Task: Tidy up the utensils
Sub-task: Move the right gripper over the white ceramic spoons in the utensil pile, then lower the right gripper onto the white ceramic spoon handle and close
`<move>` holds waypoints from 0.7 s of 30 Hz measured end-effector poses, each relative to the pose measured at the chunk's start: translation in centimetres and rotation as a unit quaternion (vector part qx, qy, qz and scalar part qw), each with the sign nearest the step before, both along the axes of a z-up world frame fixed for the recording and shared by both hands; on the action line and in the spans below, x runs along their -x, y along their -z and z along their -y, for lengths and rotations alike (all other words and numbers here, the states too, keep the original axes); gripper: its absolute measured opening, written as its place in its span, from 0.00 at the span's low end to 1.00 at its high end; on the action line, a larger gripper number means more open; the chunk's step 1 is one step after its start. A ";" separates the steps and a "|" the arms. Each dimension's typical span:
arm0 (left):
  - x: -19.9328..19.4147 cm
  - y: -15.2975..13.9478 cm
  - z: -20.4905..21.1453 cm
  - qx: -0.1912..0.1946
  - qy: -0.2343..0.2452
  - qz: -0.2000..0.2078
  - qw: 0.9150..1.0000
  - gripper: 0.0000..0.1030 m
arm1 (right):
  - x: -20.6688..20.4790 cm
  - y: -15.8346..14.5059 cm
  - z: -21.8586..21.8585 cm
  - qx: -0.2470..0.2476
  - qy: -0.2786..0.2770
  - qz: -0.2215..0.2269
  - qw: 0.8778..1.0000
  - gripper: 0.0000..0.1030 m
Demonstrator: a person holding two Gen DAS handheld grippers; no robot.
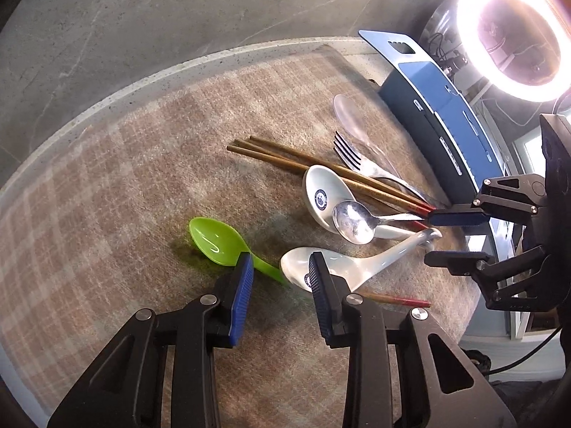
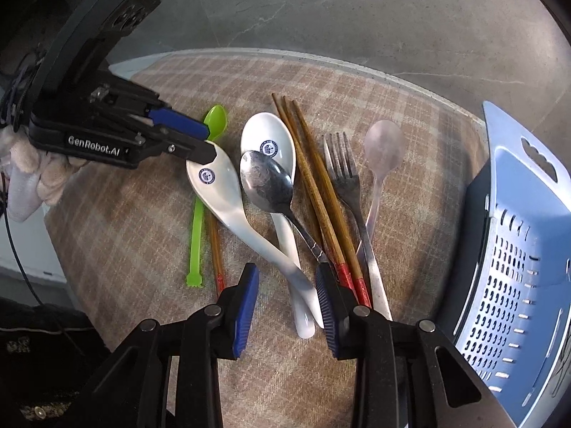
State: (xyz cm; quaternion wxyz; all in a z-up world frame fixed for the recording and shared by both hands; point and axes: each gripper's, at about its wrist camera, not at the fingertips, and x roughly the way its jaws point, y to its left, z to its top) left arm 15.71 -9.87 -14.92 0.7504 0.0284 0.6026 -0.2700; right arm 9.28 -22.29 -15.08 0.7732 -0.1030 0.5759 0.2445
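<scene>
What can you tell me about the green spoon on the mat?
The green spoon looks like translucent lime plastic, with an oval bowl facing up and a long thin handle ending in a small notched tip. It lies flat on the plaid mat, leftmost of the utensils in the right wrist view. The left gripper straddles its neck; contact is unclear.
</scene>
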 end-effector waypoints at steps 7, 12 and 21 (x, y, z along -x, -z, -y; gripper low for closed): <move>0.8 0.2 -0.3 0.012 0.009 0.006 1.000 0.23 | 1.7 -1.1 3.0 -0.103 0.143 -0.005 0.984 0.29; 1.1 0.3 -0.5 0.022 0.019 0.007 1.000 0.21 | 1.5 -0.8 4.2 -0.177 0.214 -0.027 0.960 0.29; 2.3 0.3 -1.0 0.038 0.032 0.011 0.999 0.16 | -0.2 2.5 3.9 -0.258 0.300 -0.070 0.916 0.29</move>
